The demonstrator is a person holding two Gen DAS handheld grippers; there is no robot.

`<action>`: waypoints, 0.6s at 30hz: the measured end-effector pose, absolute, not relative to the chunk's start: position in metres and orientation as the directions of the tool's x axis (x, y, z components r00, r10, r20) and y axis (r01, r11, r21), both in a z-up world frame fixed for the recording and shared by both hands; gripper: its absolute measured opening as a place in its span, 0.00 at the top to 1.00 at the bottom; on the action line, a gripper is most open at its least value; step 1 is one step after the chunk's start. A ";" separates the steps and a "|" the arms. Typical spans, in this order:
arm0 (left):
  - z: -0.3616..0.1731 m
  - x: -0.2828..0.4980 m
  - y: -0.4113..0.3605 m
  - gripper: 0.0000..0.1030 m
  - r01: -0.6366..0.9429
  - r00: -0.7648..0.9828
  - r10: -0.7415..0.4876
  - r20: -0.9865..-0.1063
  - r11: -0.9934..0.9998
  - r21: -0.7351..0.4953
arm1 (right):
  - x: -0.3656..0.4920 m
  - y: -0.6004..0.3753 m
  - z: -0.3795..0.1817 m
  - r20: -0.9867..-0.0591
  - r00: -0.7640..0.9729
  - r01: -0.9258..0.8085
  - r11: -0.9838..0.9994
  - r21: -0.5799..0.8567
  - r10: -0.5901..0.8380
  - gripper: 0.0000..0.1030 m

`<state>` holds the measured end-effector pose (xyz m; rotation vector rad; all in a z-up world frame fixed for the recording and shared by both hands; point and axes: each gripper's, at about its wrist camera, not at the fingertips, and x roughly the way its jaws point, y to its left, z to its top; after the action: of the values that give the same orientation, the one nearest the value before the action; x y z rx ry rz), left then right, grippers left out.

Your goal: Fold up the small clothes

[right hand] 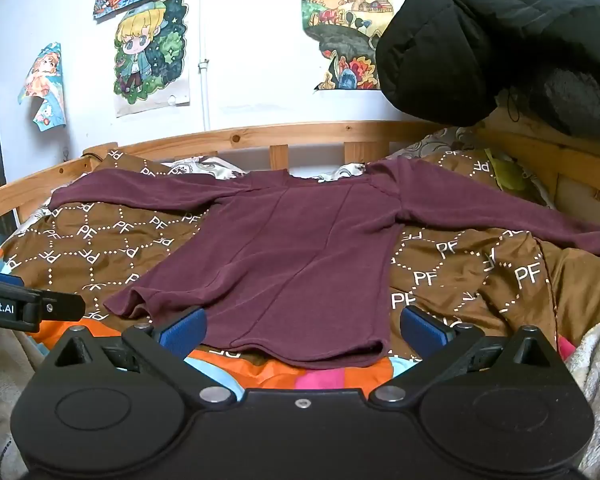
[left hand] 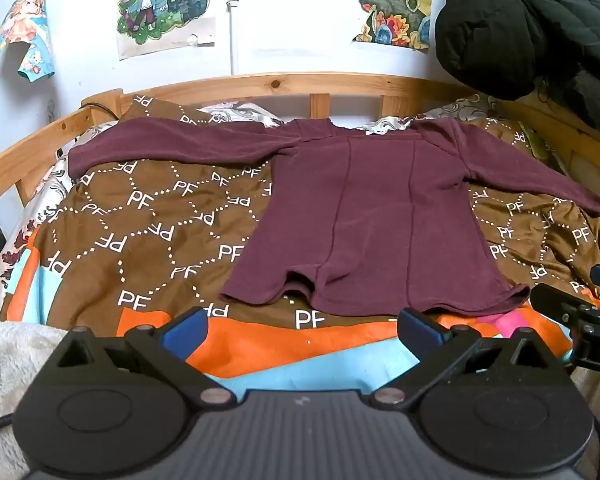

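A maroon long-sleeved top lies flat on a brown patterned blanket, both sleeves spread out, hem toward me. My left gripper hovers open just short of the hem, blue pads wide apart with nothing between them. My right gripper is open too, its pads straddling the hem's right part without touching it. The right gripper's tip shows at the left wrist view's right edge; the left gripper's tip shows at the right wrist view's left edge.
A wooden bed rail runs behind the top. A black padded jacket hangs at the upper right. Posters cover the white wall. A fluffy white blanket lies at the near corners.
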<state>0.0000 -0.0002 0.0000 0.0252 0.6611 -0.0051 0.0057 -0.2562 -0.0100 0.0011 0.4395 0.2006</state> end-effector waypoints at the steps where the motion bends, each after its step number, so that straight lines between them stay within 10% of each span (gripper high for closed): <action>1: 0.000 0.000 0.000 0.01 0.013 0.789 0.002 -0.614 1.000 0.020 | 0.006 -0.256 -0.010 -0.425 0.884 -0.193 0.980 0.046 0.194 0.00; 18: 0.000 0.000 0.000 0.01 0.013 0.789 0.000 -0.614 1.000 0.017 | 0.006 -0.258 -0.011 -0.428 0.883 -0.192 0.980 0.050 0.195 0.00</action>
<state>0.0000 0.0000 0.0000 0.0212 0.6610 -0.0069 0.0064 -0.2576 -0.0109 0.0058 0.4457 0.2014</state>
